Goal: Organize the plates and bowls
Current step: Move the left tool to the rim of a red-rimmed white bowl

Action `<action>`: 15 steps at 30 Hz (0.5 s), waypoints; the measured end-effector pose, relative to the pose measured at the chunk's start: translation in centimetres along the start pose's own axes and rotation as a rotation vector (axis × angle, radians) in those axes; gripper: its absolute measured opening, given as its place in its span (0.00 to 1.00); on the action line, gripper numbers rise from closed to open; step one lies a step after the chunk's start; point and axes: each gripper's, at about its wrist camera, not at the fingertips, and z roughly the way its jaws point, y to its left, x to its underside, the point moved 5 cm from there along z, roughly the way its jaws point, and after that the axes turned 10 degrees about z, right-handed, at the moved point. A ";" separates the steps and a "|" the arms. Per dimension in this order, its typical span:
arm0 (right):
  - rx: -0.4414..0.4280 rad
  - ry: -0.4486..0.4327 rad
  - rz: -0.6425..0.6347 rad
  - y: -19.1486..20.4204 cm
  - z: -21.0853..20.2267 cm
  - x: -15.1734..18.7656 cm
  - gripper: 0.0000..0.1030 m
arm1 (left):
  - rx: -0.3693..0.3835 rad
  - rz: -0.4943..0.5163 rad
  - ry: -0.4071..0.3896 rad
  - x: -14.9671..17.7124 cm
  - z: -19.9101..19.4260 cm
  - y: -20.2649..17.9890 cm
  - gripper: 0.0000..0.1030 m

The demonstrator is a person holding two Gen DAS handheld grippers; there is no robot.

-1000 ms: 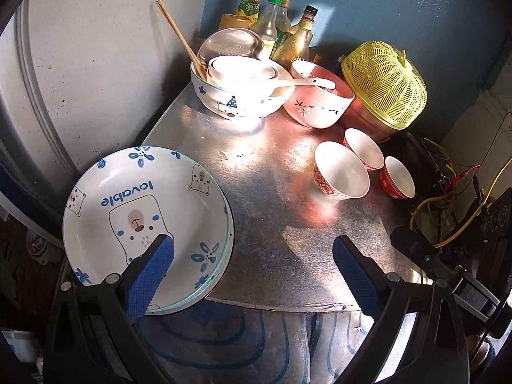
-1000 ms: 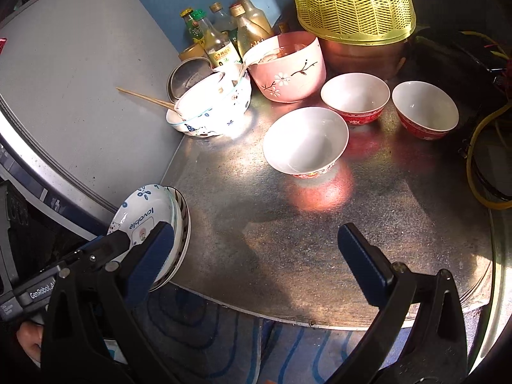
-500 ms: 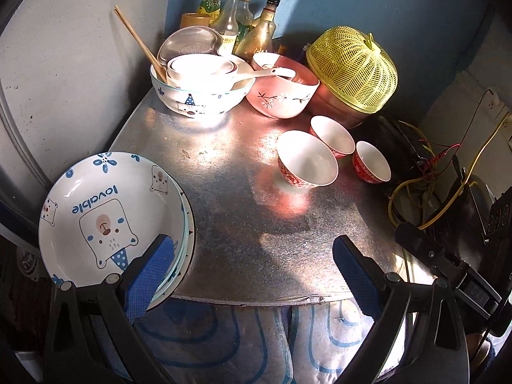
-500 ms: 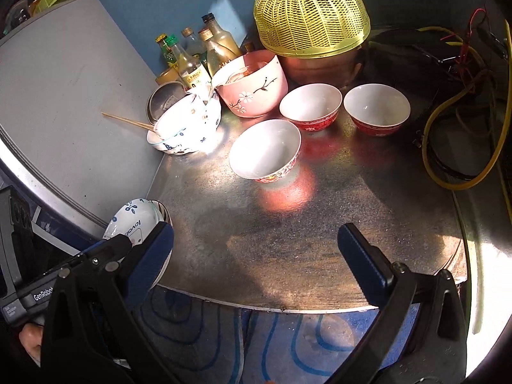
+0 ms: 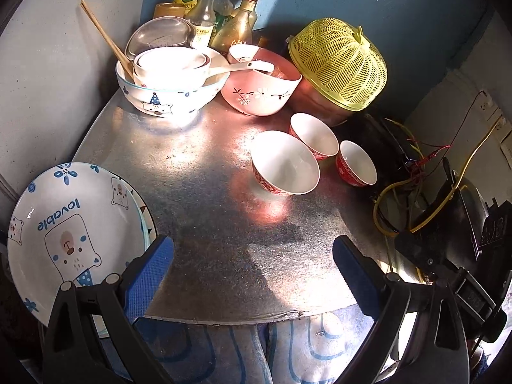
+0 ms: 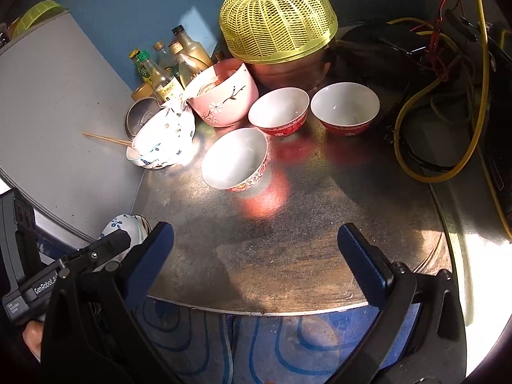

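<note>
My left gripper [image 5: 251,272] hangs open over the front edge of the metal table [image 5: 224,256], holding nothing. A stack of white bear plates [image 5: 73,233] sits at the table's front left corner, partly behind my left finger. My right gripper [image 6: 257,259] is also open and holds nothing near the front edge. Three red-and-white bowls [image 6: 235,158] [image 6: 278,110] [image 6: 344,105] stand apart mid-table, seen from the left as bowls [image 5: 284,163] [image 5: 315,134] [image 5: 356,163]. A pink bowl [image 5: 262,89] and a stack of white-blue bowls [image 5: 169,80] with chopsticks and a spoon stand at the back.
A yellow mesh cover [image 6: 278,16] sits on a pot at the back right. Bottles [image 5: 217,9] line the blue wall. Yellow and black cables [image 6: 448,112] lie along the right side. A grey wall [image 5: 48,80] bounds the left.
Both grippers have drawn back and swung a little to the right, so the table contents shifted left in view. Both stay open. No dish has moved.
</note>
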 end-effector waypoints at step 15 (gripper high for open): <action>-0.078 0.058 0.041 -0.6 8.5 -6.6 0.97 | -0.018 -0.024 0.008 -6.3 6.2 0.0 0.97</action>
